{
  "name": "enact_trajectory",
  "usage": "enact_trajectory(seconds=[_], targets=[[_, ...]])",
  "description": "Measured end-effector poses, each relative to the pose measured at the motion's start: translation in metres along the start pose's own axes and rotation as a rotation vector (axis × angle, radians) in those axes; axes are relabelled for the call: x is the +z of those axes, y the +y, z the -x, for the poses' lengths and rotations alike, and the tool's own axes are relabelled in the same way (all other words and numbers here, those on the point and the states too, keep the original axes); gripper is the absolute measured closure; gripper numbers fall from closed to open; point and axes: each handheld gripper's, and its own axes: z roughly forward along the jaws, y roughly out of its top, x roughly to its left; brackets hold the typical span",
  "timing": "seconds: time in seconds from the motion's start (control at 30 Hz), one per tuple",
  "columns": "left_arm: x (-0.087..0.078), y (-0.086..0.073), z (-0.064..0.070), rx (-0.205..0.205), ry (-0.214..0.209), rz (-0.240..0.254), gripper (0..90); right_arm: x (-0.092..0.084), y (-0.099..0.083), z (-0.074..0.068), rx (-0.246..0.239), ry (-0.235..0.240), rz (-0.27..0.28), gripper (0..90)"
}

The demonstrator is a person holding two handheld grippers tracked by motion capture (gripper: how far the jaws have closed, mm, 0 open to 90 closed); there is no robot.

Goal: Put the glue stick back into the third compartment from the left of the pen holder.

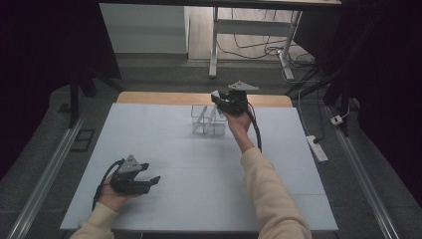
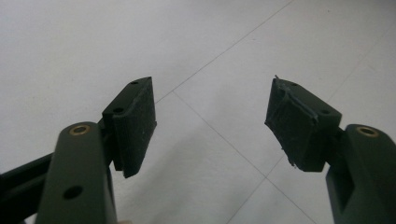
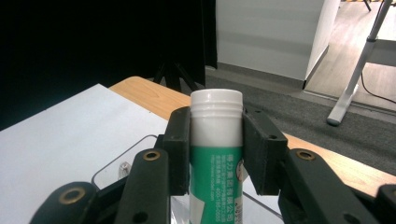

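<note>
**Tube goes down into the clear box**

Near the table's front-left corner the left tool (image 1: 149, 180) rests spread wide, empty. Toward the far edge the right tool (image 3: 216, 154) clamps a green-and-white tube (image 3: 215, 158) above the clear box (image 1: 209, 120). Lower it upright, clear of the dividers, then release.

- Tube (image 3: 215, 149): cylindrical, with a white ribbed screw cap on top and a green label with white print below the cap.
- State: capped.
- Pose: upright, cap end up.
- Location: above the clear compartmented container (image 1: 208, 120) at the far side of the white table surface (image 1: 164, 144).
</note>
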Motion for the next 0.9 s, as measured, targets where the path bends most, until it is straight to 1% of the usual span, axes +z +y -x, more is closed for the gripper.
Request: enact_trajectory(seconds=[0.03,0.13,0.2,0.27,0.37,0.53,0.6,0.73,0.9], targets=[[0.000,0.000,0.000,-0.001,0.001,0.000,33.2,0.001,-0.001,0.000,-0.001,0.002,0.000,62.6],[0.000,0.000,-0.002,-0.004,0.002,0.001,33.2,-0.001,-0.001,-0.002,0.006,-0.001,-0.002,53.1],[0.000,-0.001,-0.002,-0.005,0.002,0.000,33.2,-0.003,0.000,-0.003,0.005,0.007,-0.012,51.0],[0.000,-0.001,-0.001,-0.003,0.003,-0.001,33.2,-0.005,0.000,-0.005,-0.010,0.013,-0.028,49.2],[0.001,0.000,0.000,-0.001,0.004,-0.001,33.2,-0.010,-0.002,-0.006,-0.020,0.030,-0.042,48.5],[0.001,0.000,-0.001,-0.003,0.003,-0.003,33.2,-0.017,-0.003,-0.009,-0.051,0.040,-0.068,48.1],[0.002,0.000,-0.001,-0.001,0.003,-0.005,33.2,-0.020,-0.006,-0.008,-0.047,0.049,-0.077,48.1],[0.002,0.000,0.000,0.003,0.002,-0.006,33.2,-0.026,-0.011,-0.008,-0.057,0.053,-0.099,47.7],[0.002,0.000,-0.001,0.001,0.002,-0.006,33.2,-0.038,-0.016,-0.005,-0.050,0.057,-0.106,47.7]])
